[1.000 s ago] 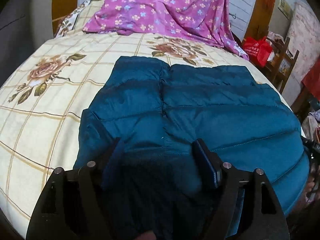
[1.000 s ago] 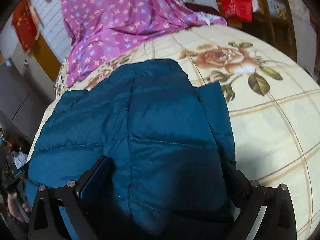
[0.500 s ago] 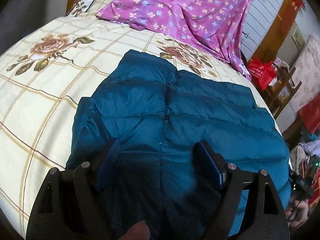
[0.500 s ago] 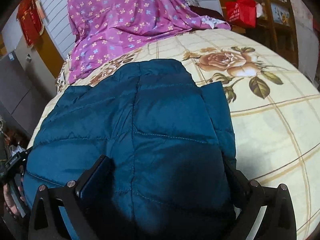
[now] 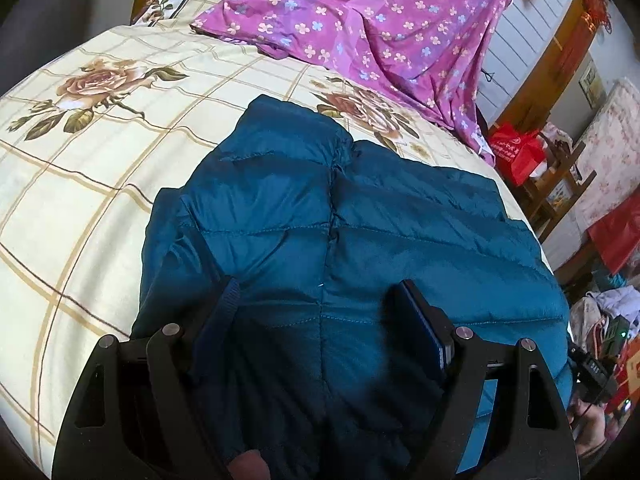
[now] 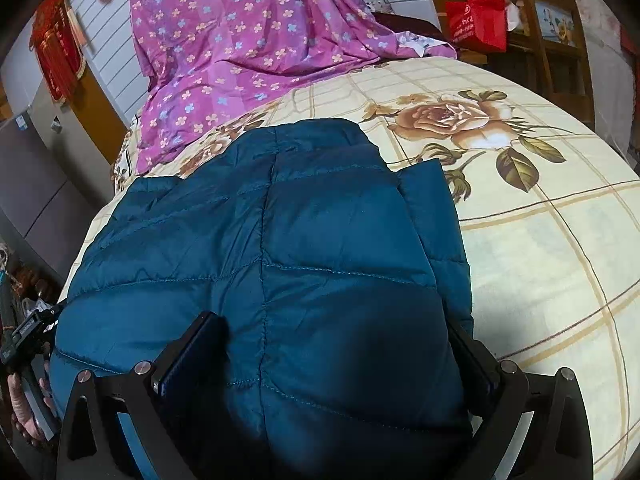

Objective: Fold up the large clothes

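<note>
A teal quilted puffer jacket [image 5: 400,220] lies folded on a cream bed sheet [image 5: 100,180] printed with roses. My left gripper [image 5: 320,304] hovers low over the jacket's near left part, open, with the fabric lying loose between its fingers. In the right wrist view the same jacket [image 6: 300,240] spreads away to the left, its right edge toward the sheet [image 6: 540,260]. My right gripper [image 6: 336,340] stands open very wide over the near right part. The padded fold bulges up between its fingers and partly hides the right one.
A purple flowered cloth [image 5: 360,20] [image 6: 240,40] covers the bed's far end. Beyond the bed are a red bag [image 5: 516,152] [image 6: 476,24] and wooden shelves [image 5: 560,184]. A hand with a black device [image 6: 28,336] shows at the left edge of the right wrist view.
The left gripper has rolled, so the bed now tilts in its view, and its jaws stand slightly wider. The right gripper and the jacket have hardly moved.
</note>
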A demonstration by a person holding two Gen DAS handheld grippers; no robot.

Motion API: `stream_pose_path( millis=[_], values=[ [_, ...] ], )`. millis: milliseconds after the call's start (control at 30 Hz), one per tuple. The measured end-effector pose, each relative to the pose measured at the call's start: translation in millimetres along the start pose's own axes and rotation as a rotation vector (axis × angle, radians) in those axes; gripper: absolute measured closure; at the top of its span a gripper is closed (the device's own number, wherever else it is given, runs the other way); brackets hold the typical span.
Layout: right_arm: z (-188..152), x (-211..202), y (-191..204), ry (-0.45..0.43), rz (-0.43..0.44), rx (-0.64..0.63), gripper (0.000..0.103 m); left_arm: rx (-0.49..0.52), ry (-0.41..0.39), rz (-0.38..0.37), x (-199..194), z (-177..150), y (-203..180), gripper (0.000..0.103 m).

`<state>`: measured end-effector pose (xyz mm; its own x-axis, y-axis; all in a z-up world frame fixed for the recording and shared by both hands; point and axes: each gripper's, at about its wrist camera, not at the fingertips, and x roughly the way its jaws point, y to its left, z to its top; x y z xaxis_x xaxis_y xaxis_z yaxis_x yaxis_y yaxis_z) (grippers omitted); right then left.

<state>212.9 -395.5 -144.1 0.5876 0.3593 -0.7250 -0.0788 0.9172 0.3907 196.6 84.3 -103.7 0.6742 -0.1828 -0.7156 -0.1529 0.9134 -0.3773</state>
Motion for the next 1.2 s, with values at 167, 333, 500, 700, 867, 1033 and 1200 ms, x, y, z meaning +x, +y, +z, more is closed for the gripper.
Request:
stream_pose_path(
  millis=[167,333,500,700,867,1033,1200],
  values=[
    [0,0,1,-0.001,-0.001,0.000,0.000,0.017,-0.010,0.031,-1,-2,-5,0.023],
    [0,0,0,0.000,-0.001,-0.001,0.000,-0.009,0.012,0.046,0,3,-6,0.023],
    [0,0,-1,0.001,-0.003,0.001,0.000,-0.007,0.032,0.057,0,4,-9,0.022],
    [2,-1,0,0.007,-0.010,-0.003,0.000,-0.004,0.039,0.067,2,1,-11,0.022],
    [6,-35,20,-0.090,-0.118,-0.094,0.000,-0.076,0.049,-0.062,-2,4,8,0.022],
    [-14,-95,64,-0.151,-0.169,-0.216,0.000,-0.114,0.053,-0.171,-5,6,20,0.022],
    [-50,-134,89,-0.136,-0.197,-0.262,0.000,0.034,0.044,-0.007,-33,-3,-14,0.022]
  ],
)
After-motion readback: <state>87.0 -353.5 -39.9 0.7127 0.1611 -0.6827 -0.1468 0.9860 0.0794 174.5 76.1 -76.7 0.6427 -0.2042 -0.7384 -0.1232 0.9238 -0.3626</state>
